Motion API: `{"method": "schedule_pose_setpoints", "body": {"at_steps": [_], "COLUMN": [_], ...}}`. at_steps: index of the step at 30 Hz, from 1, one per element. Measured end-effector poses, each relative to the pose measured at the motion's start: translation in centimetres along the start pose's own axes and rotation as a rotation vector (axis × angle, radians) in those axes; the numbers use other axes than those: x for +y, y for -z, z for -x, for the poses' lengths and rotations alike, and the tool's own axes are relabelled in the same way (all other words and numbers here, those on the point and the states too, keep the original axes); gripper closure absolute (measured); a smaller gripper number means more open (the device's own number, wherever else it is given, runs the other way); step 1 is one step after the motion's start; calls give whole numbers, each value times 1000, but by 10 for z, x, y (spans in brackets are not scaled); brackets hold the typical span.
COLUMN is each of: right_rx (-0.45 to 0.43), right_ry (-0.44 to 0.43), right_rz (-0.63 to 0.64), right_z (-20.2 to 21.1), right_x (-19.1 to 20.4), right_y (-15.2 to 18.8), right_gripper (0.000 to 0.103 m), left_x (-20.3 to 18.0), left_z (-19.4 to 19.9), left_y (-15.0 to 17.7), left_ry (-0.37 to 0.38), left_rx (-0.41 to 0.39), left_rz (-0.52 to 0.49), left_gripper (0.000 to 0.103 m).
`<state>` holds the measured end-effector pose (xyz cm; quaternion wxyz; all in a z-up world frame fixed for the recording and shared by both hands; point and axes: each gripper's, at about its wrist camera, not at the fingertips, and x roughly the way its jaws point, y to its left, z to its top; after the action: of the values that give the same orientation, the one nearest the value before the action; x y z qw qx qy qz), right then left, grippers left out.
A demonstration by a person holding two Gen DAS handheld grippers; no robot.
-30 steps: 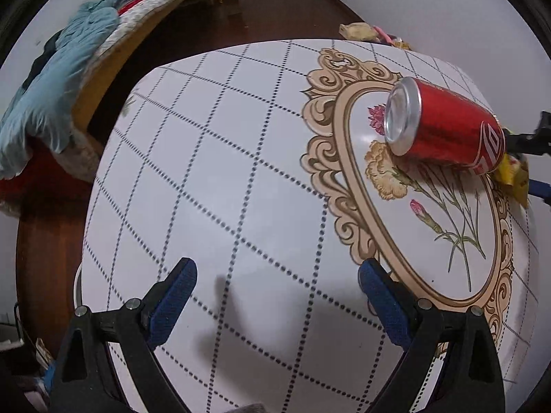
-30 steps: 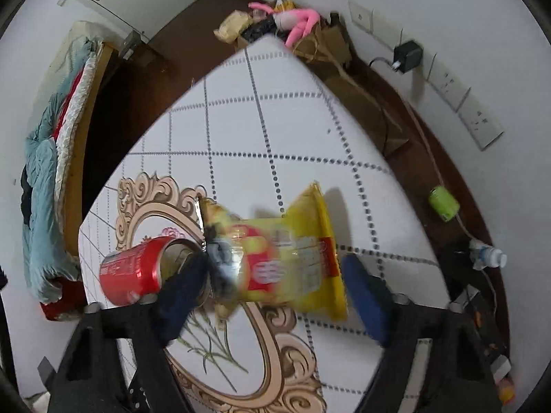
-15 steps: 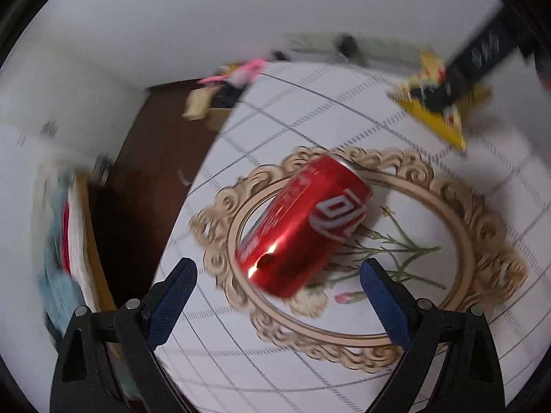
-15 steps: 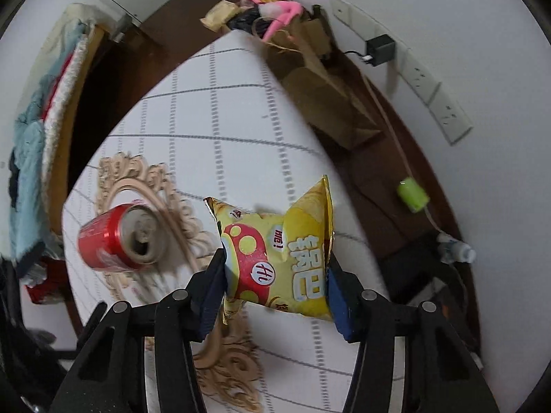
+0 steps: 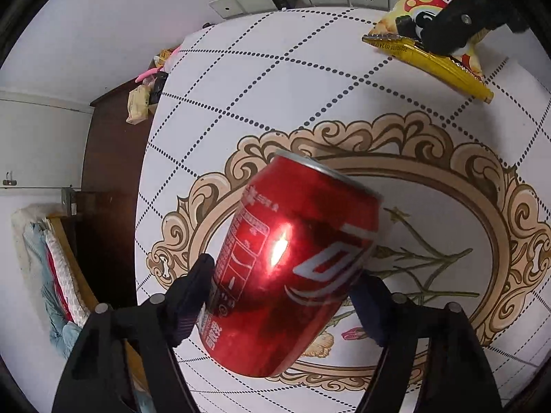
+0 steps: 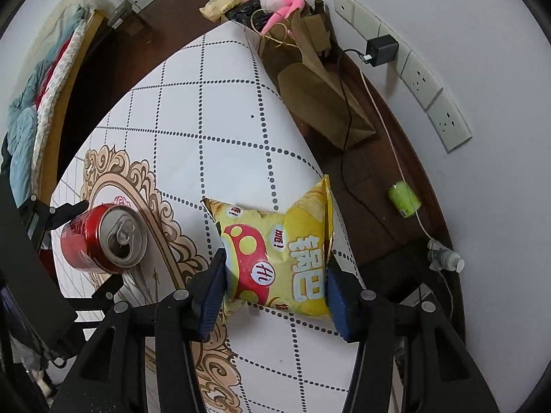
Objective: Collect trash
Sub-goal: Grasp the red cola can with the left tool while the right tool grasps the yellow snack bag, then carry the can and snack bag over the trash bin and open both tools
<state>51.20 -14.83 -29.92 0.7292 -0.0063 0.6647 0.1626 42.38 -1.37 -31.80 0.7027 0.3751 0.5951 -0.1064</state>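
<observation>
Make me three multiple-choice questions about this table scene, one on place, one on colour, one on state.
1. Where does the red soda can lie?
A. on the floor
B. on the table's floral oval print
C. in the paper bag

2. What is the crisp packet's main colour?
A. yellow
B. blue
C. green

3. How is the can?
A. upright
B. crushed flat
C. on its side

Answers: B, the beige frame pattern surrounds it; A, yellow foil with a red mushroom; C, its top faces sideways.
</observation>
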Motion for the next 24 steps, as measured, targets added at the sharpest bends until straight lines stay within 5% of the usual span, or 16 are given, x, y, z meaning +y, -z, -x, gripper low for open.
{"method": "schedule_pose_setpoints", "body": {"at_steps": [12, 24], "right_rx": [-111, -221], "right_ry": [-66, -195], "right_rz": [37, 207], "right_z": [37, 101], "right_x": [23, 130], "right_y": [51, 148], "right_gripper": [51, 51], "left_x": [2, 4], "left_z": [78, 180], "left_y": [55, 219], "left_ry": [-27, -90], "left_rx": [-204, -406], "left_rz": [291, 745], "left_gripper": [38, 39]}}
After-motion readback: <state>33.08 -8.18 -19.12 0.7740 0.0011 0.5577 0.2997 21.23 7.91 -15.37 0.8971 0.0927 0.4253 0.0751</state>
